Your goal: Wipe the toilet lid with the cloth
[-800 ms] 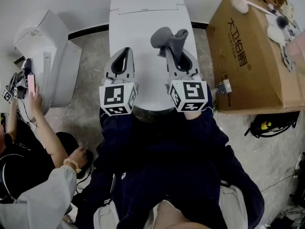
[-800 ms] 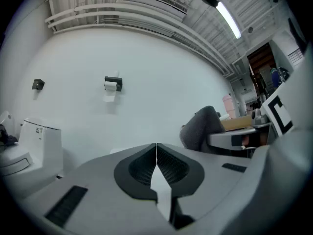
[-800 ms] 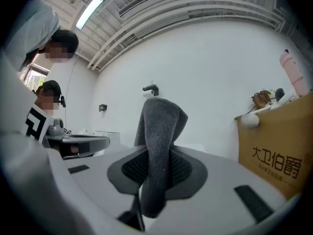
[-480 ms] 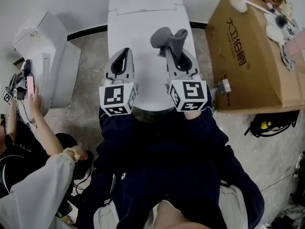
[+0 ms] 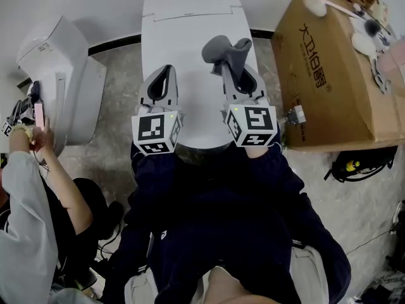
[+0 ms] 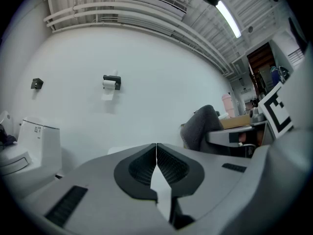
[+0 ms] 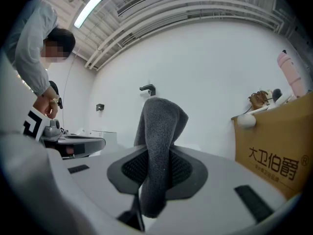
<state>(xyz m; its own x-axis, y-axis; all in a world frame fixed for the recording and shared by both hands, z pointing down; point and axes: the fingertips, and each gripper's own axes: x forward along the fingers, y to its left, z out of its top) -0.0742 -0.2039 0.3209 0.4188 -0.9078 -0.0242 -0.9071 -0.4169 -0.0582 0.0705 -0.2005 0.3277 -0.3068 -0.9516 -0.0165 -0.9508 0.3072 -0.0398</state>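
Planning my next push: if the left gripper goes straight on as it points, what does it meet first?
Ahead of the left gripper: probably the toilet's raised rear section, else the wall behind; height is unclear.

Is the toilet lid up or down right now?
Down. In the head view the white toilet lid lies flat, its whole top surface facing up at the camera.

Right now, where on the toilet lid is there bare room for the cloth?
Bare: the toilet lid strip between left gripper and right gripper, and the stretch ahead of the left gripper, beside the cloth. Crowded: the cardboard box, far corner.
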